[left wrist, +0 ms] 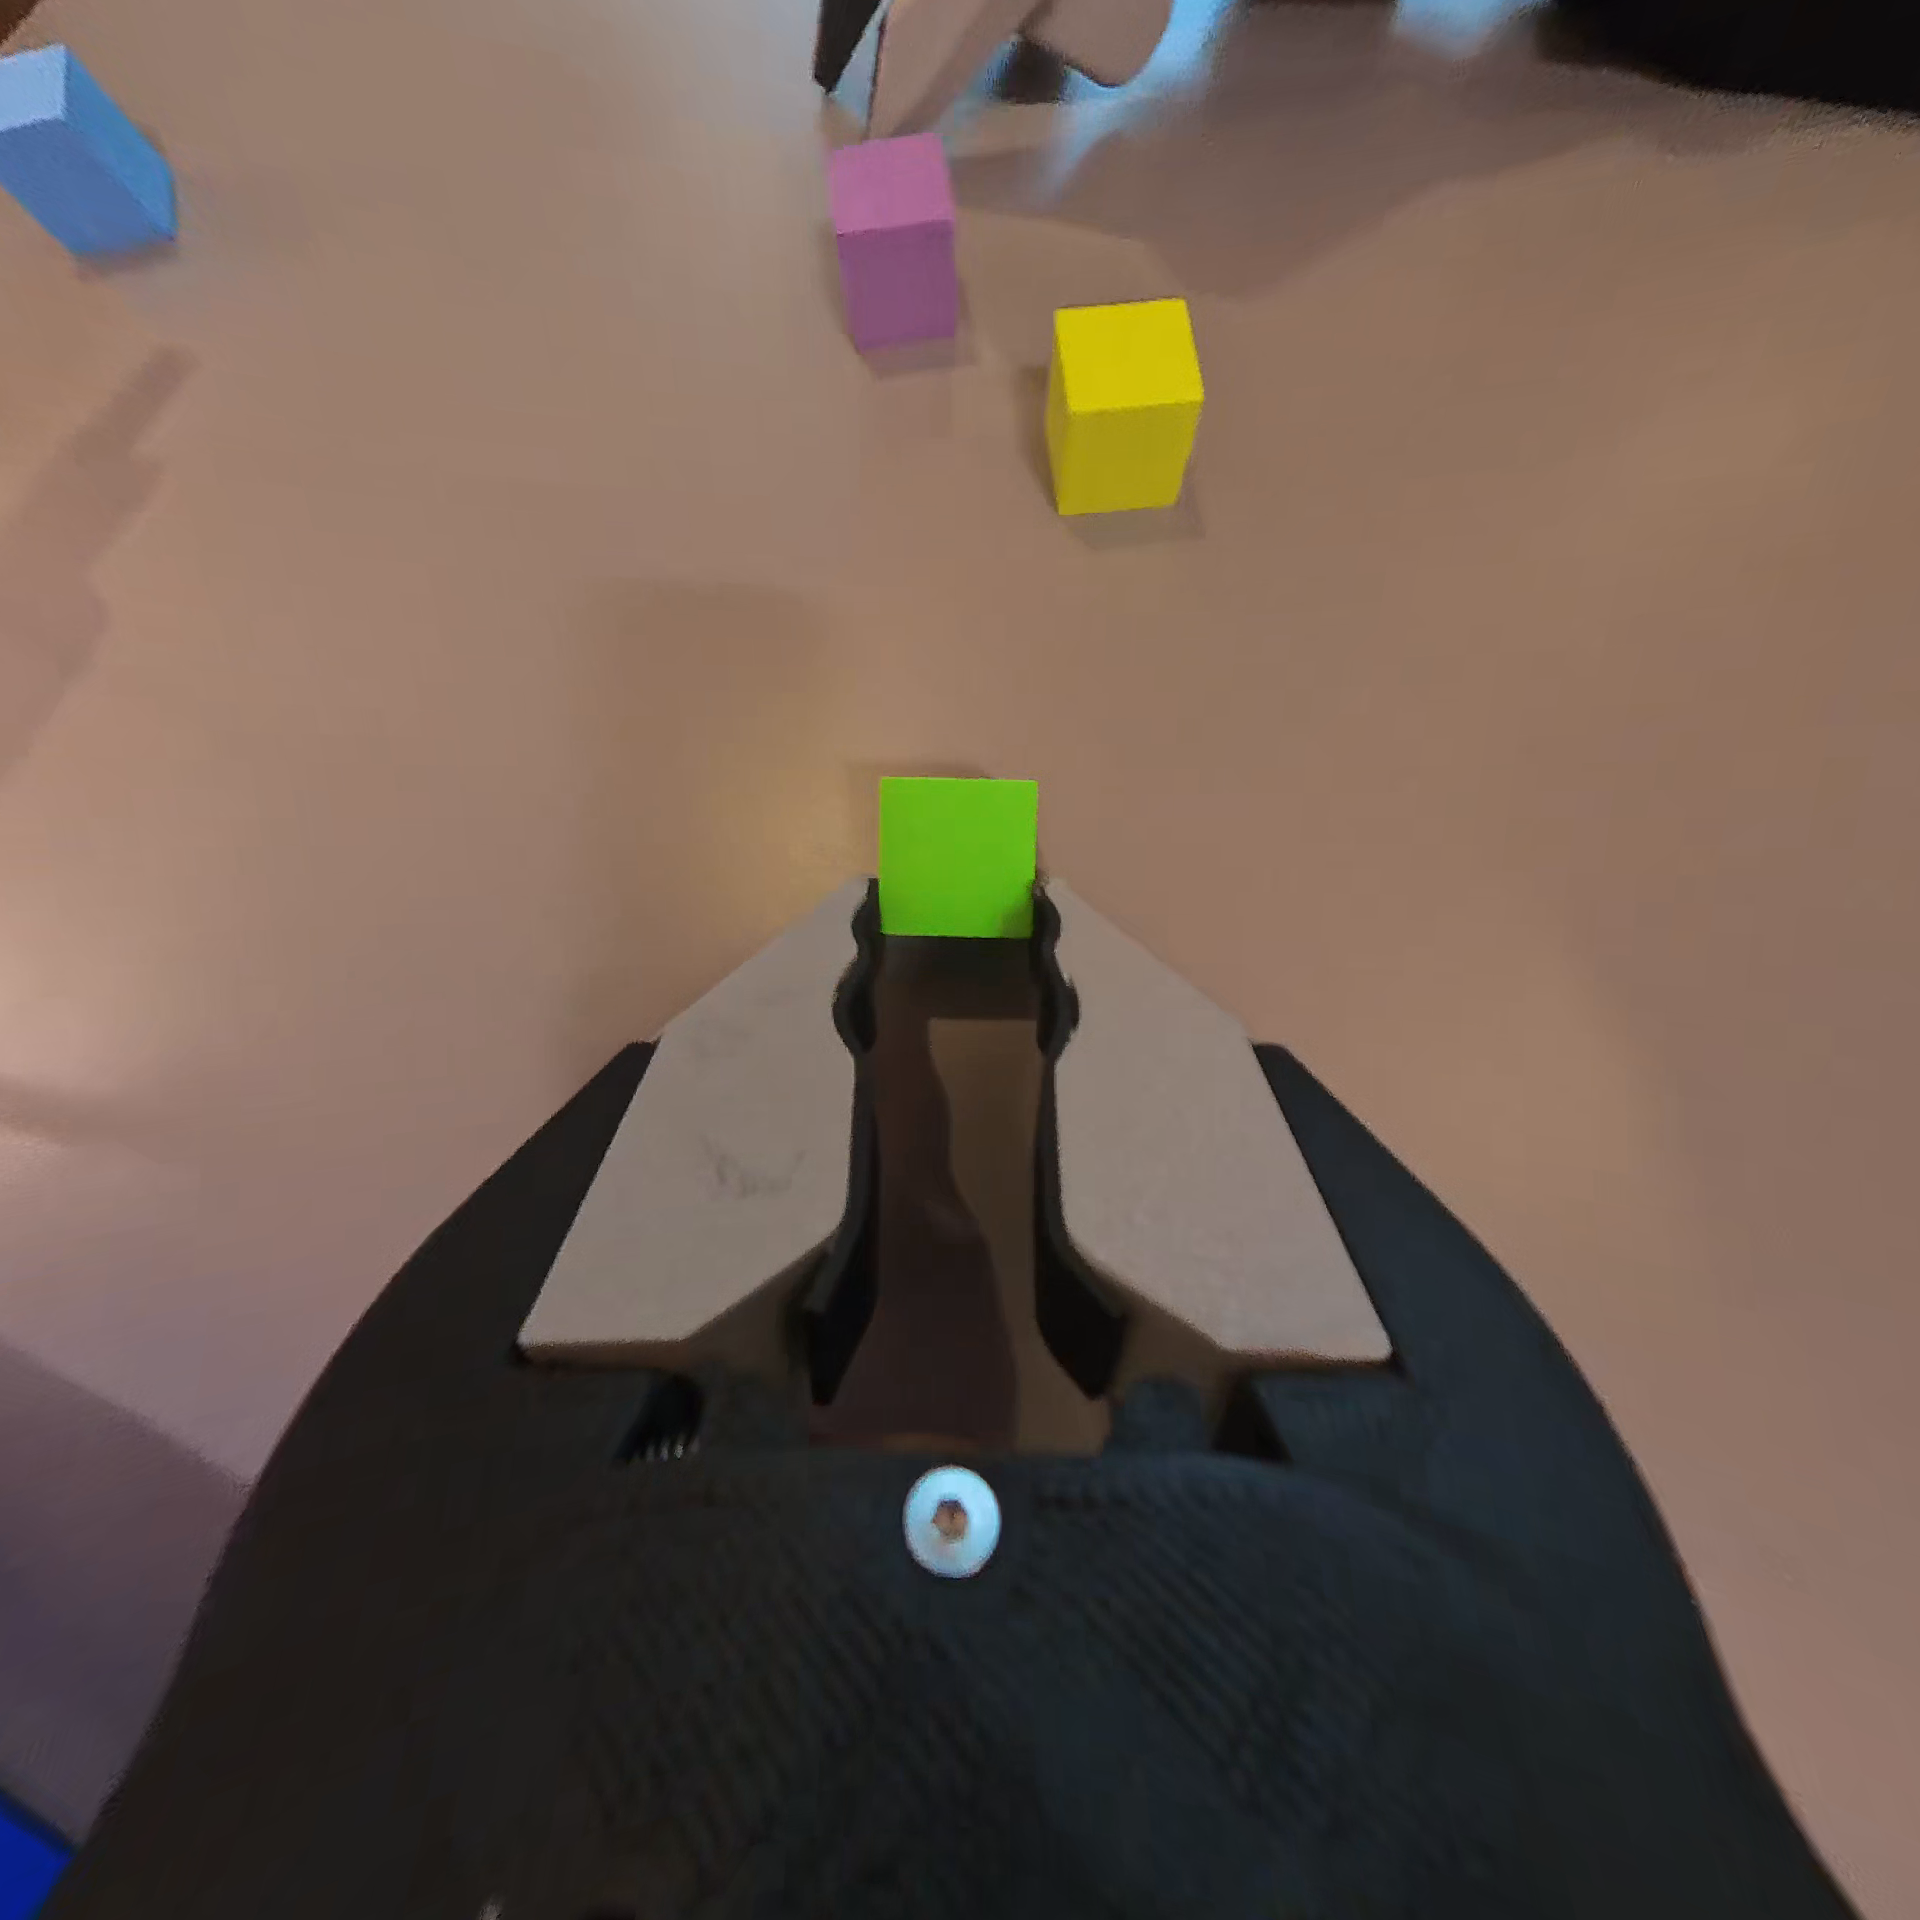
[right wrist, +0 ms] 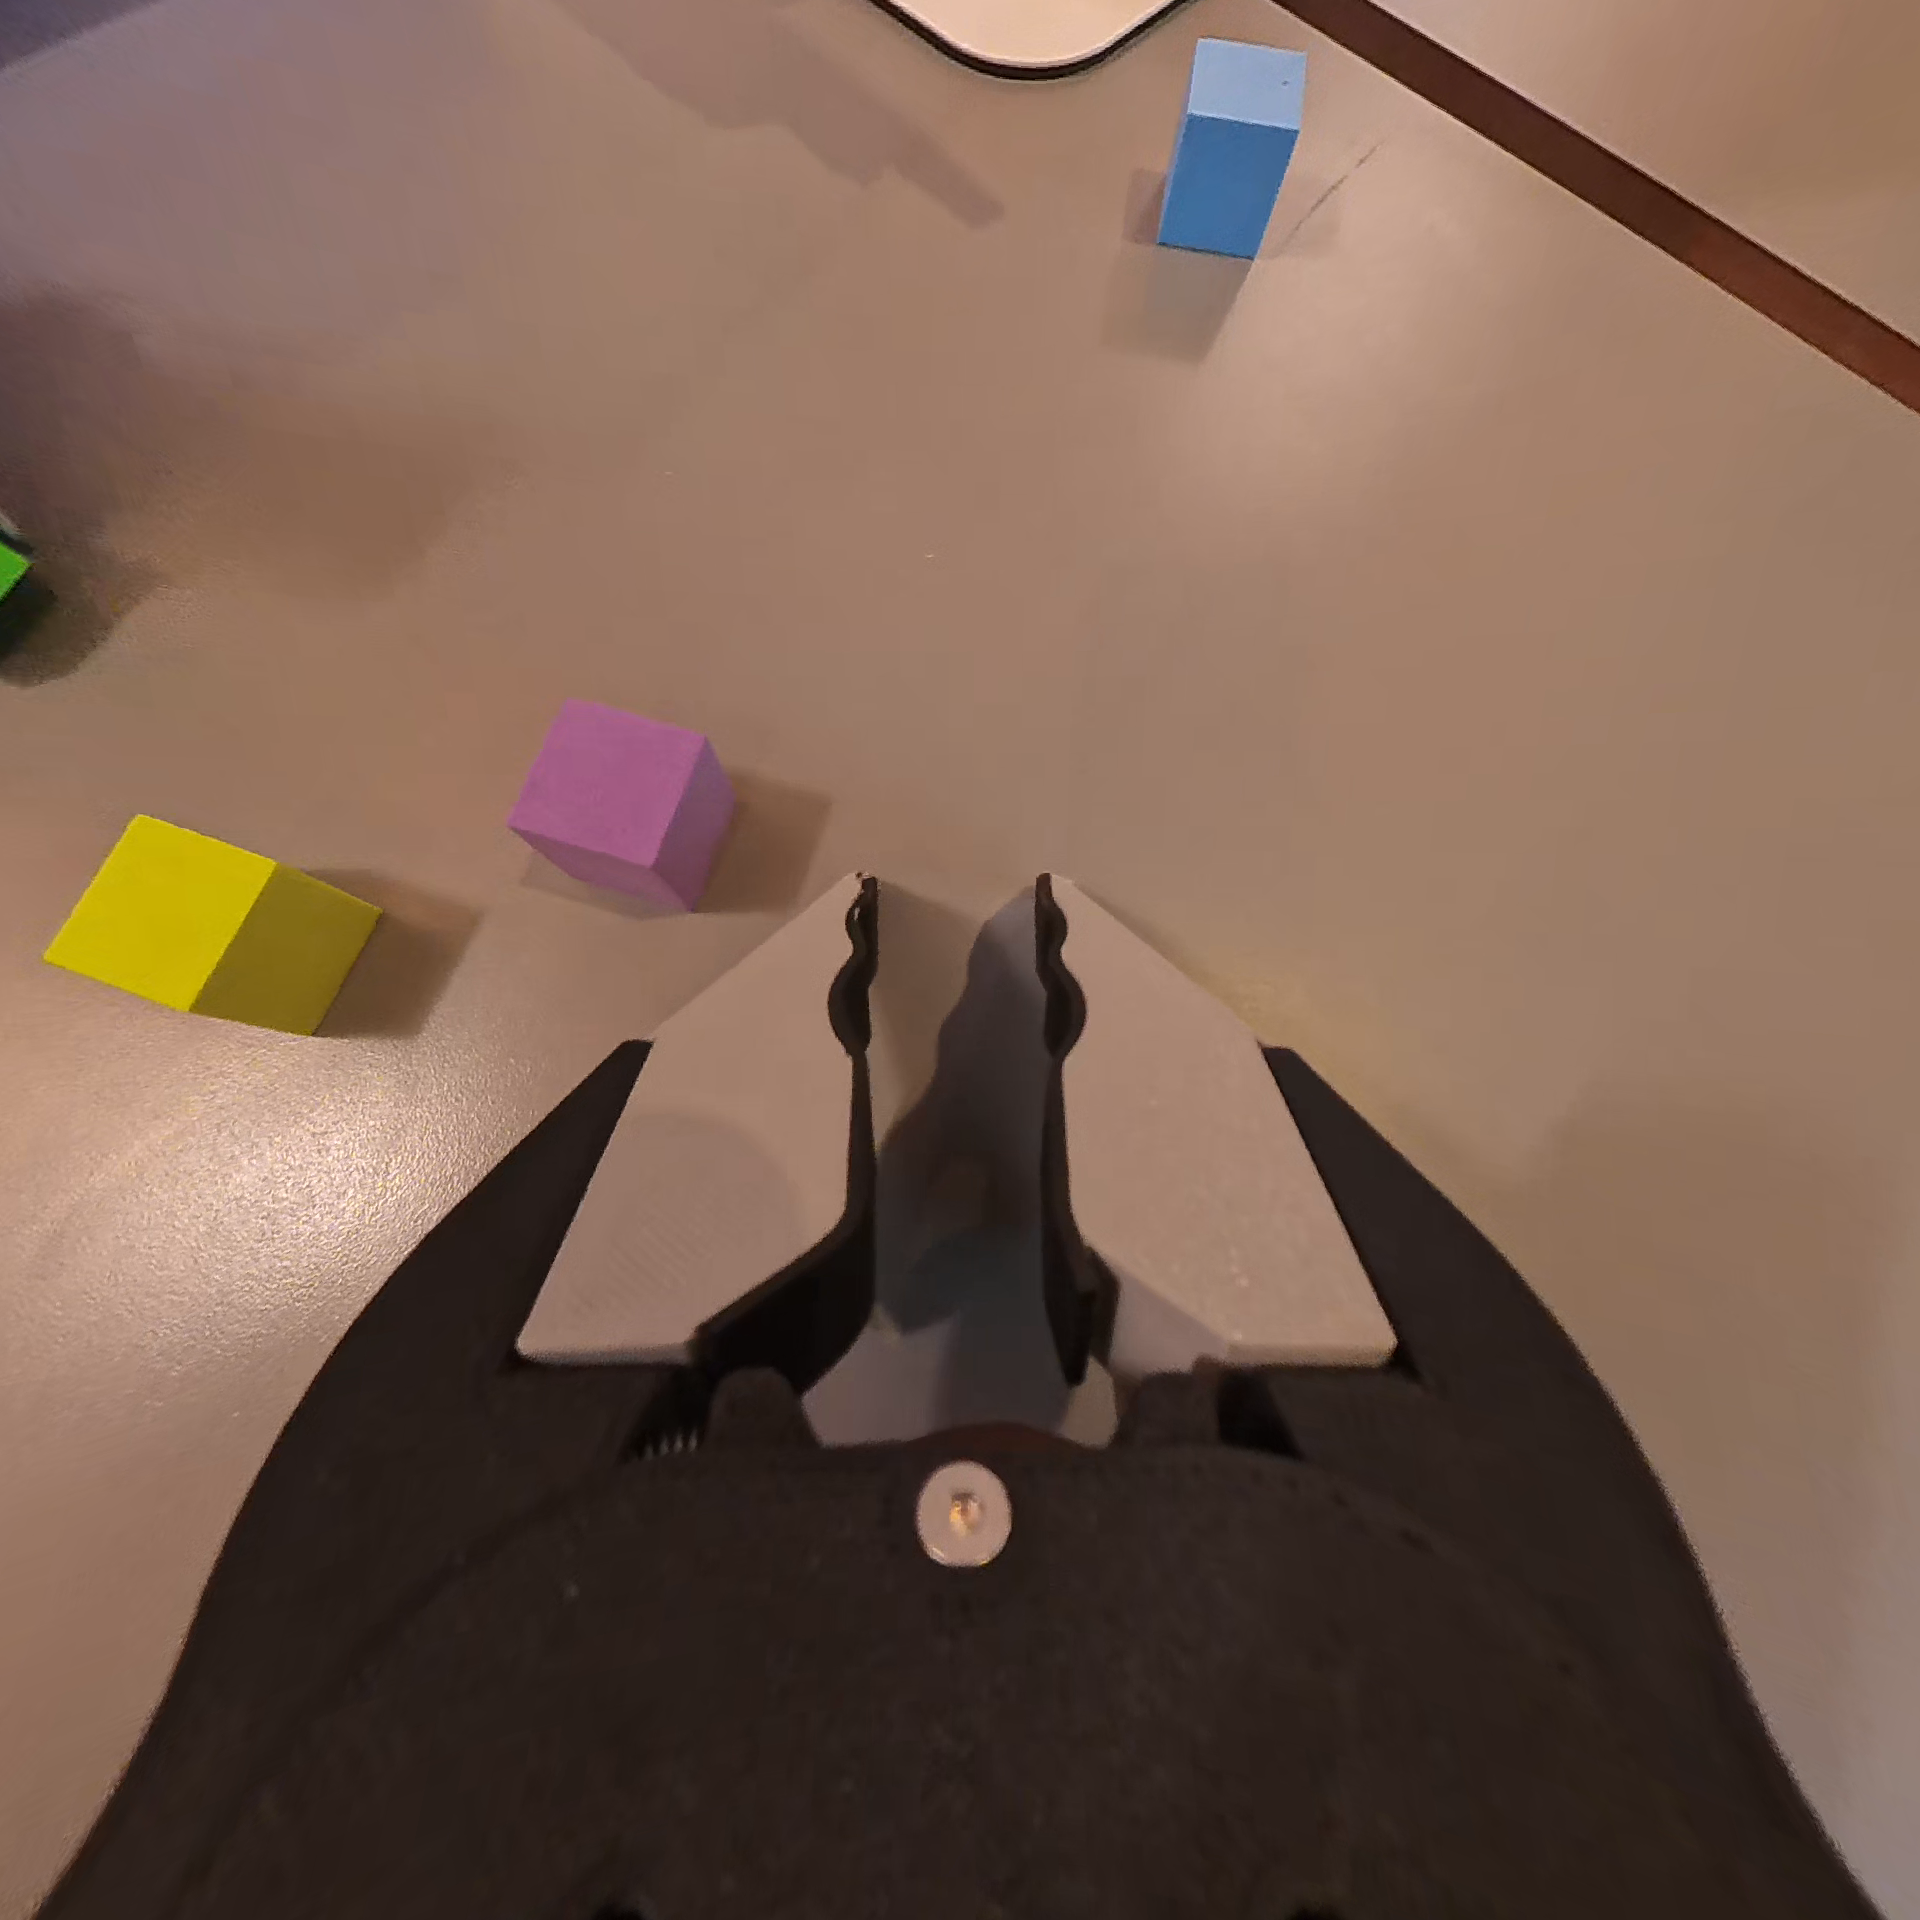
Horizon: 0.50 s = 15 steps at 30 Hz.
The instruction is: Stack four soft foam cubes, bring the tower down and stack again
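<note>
My left gripper (left wrist: 956,894) is shut on a green foam cube (left wrist: 957,847) held between its fingertips above the tan table. Ahead of it a yellow cube (left wrist: 1124,407) and a purple cube (left wrist: 894,241) stand apart on the table, and a light blue cube (left wrist: 88,156) sits at the far left. My right gripper (right wrist: 951,894) is open and empty, its tips just right of the purple cube (right wrist: 623,800). The yellow cube (right wrist: 213,925) lies further left, the blue cube (right wrist: 1231,151) stands far ahead, and a sliver of the green cube (right wrist: 10,571) shows at the left edge.
The other gripper and a hand (left wrist: 997,52) show blurred at the top of the left wrist view. A white rounded object (right wrist: 1029,31) sits at the far table end. A dark brown table edge (right wrist: 1662,208) runs diagonally on the right. A dark blue object (left wrist: 26,1860) shows bottom left. Tip to tip, the grippers are about 20 centimetres apart. Left tips and right tips are each some 25 centimetres from the white rounded object (right wrist: 1029,31).
</note>
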Each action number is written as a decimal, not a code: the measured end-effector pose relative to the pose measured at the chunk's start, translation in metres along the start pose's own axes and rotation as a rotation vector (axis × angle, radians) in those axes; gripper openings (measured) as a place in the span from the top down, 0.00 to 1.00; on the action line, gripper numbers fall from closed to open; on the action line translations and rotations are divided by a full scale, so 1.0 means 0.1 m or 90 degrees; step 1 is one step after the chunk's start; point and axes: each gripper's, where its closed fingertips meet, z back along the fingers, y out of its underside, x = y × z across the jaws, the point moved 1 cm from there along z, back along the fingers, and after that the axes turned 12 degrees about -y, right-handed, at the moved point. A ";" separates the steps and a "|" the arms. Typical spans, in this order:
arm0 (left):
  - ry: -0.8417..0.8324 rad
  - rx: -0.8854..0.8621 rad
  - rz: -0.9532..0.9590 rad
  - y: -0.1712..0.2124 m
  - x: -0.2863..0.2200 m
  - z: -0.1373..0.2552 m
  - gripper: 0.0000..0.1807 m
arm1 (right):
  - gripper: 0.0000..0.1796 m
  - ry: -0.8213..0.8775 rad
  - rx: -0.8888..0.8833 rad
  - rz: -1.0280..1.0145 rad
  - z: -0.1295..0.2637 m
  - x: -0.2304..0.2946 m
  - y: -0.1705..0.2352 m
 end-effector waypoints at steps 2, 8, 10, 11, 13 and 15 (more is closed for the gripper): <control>-0.018 -0.008 -0.026 0.00 -0.01 0.01 0.86 | 0.84 0.001 0.000 0.001 0.00 0.00 0.00; -0.049 -0.020 -0.063 -0.05 -0.02 -0.03 0.86 | 0.84 0.002 0.001 0.005 0.00 0.01 0.00; -0.072 -0.023 -0.067 -0.07 0.01 -0.04 0.83 | 0.82 -0.004 -0.007 0.016 0.02 0.03 -0.02; -0.087 -0.025 -0.070 -0.08 0.03 -0.04 0.80 | 0.82 -0.008 -0.016 0.025 0.04 0.04 -0.05; -0.099 -0.028 -0.074 -0.09 0.04 -0.04 0.78 | 0.80 -0.046 -0.051 0.046 0.10 0.14 -0.15; -0.089 -0.028 -0.078 -0.08 0.02 -0.04 0.80 | 0.80 -0.134 -0.110 0.083 0.19 0.37 -0.30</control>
